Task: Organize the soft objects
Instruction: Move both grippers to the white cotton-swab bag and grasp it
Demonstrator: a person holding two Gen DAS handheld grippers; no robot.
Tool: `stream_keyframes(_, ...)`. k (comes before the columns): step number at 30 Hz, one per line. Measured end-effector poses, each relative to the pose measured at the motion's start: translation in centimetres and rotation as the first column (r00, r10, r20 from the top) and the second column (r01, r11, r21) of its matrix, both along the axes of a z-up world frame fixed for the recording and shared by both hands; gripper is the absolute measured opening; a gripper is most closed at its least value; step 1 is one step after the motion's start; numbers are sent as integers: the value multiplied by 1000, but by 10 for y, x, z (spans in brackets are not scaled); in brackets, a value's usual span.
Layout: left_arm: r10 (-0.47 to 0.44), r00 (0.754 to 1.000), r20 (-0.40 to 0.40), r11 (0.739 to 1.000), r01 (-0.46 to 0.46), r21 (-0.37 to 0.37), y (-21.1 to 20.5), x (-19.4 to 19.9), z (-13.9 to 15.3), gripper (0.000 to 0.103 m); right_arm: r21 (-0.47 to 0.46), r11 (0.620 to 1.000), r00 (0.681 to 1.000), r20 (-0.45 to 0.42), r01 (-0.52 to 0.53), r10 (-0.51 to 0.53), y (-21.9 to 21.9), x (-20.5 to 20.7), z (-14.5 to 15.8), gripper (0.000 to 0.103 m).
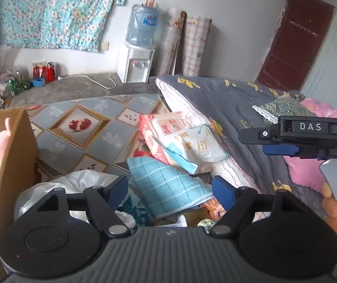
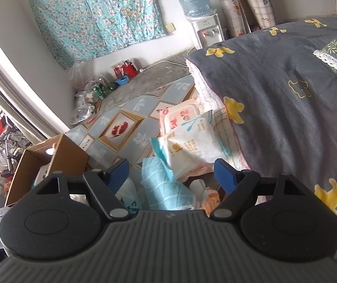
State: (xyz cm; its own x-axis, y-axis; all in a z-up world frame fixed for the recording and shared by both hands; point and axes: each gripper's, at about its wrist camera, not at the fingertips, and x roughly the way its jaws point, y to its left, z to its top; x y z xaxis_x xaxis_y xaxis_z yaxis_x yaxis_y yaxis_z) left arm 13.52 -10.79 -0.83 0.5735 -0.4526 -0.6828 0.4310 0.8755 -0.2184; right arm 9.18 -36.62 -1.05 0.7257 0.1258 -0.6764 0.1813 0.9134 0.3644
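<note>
Ribbed grey housing fills the bottom of both views. Left claw [image 1: 170, 189] stands wide open w/ nothing between its blue pads; right claw [image 2: 171, 172] is the same, empty. Just beyond both claws lies a teal towel [image 1: 168, 186], soft waffle weave w/ pale grid lines, loosely rolled; in the right wrist view its long axis runs away from the claw, leaning a bit left. Behind it, glossy wipes packs [image 1: 192, 139] lean on the bed's grey fleece blanket [image 2: 286, 89]. Left of the claws stands a stiff cardboard box [image 2: 57, 158].
</note>
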Motion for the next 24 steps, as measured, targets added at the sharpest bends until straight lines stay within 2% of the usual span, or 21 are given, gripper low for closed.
stream_keyframes(2, -8, 998, -61, 1000, 8, -4, -13, 23, -10, 67, -8, 1000, 1000, -25, -12, 11, -8, 20, -11, 79)
stream_keyframes(5, 11, 986, -169, 1000, -12, -7, -29, 62, -30, 61, -11, 1000, 998, -69, -12, 11, -16, 56, -31, 77)
stream_keyframes(8, 27, 961, -276, 999, -35, -24, -39, 93, -51, 59, -2, 1000, 994, -105, -11, 11, -26, 85, -51, 73)
stream_keyframes(10, 22, 949, -315, 999, -28, -16, -48, 109, -63, 58, 2, 1000, 992, -128, -19, 19, -29, 103, -63, 73)
stream_keyframes(14, 14, 928, -372, 1000, -14, 4, -66, 130, -86, 55, -14, 999, 986, -166, -38, 35, -30, 128, -81, 72)
stream_keyframes(17, 11, 926, -377, 1000, -8, 7, -73, 136, -94, 52, -10, 998, 984, -169, -55, 53, -33, 138, -90, 70)
stream_keyframes(21, 10, 927, -374, 1000, -4, 17, -79, 139, -93, 45, 16, 996, 984, -153, -85, 87, -31, 140, -88, 52)
stream_keyframes(23, 10, 932, -363, 1000, 0, 26, -81, 138, -90, 35, -3, 996, 986, -140, -91, 89, -28, 137, -83, 45)
stream_keyframes(24, 11, 934, -357, 1000, -1, 28, -81, 137, -89, 32, -12, 996, 987, -130, -94, 91, -26, 134, -80, 37)
